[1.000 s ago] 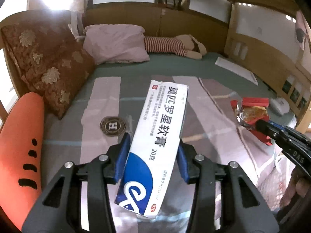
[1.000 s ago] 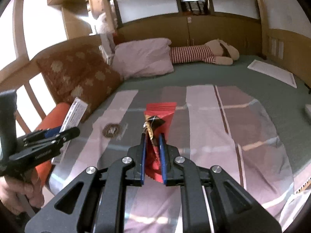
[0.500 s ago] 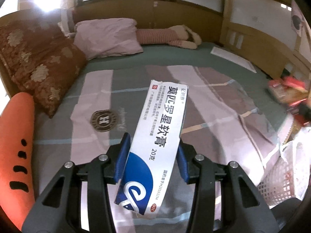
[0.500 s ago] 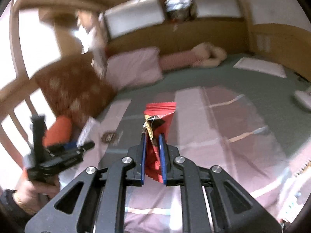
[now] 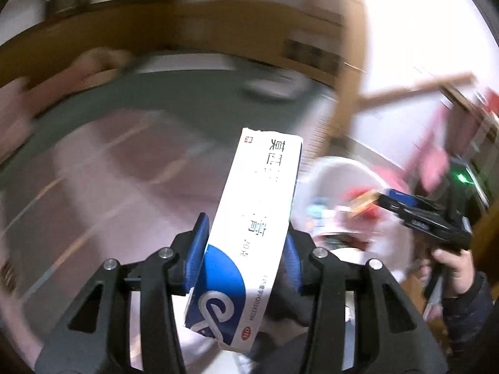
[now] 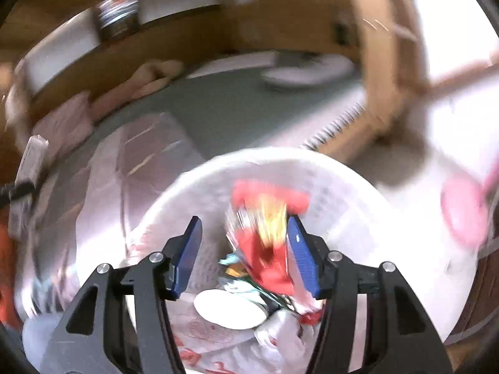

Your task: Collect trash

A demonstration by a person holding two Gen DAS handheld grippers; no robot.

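Observation:
My left gripper (image 5: 244, 246) is shut on a white and blue ointment box (image 5: 252, 227), which stands up between the blue pads. My right gripper (image 6: 244, 249) is open above a white mesh trash basket (image 6: 349, 199). A red snack wrapper (image 6: 265, 233) sits blurred between the spread pads, against the right one, over the basket; I cannot tell whether it touches that pad. In the left wrist view the right gripper (image 5: 402, 205) is at the right, over the basket (image 5: 340, 171). In the right wrist view the ointment box (image 6: 29, 171) shows at the left edge.
The basket holds paper, a white lid (image 6: 230, 308) and other wrappers. The bed with a striped pink cover (image 5: 109, 171) lies to the left of it. A wooden bed post (image 6: 380, 71) stands behind the basket. Both views are motion blurred.
Both grippers have swung right from the bed toward the basket. The right gripper, which was shut on the red wrapper, has opened over the basket. The left still holds the box.

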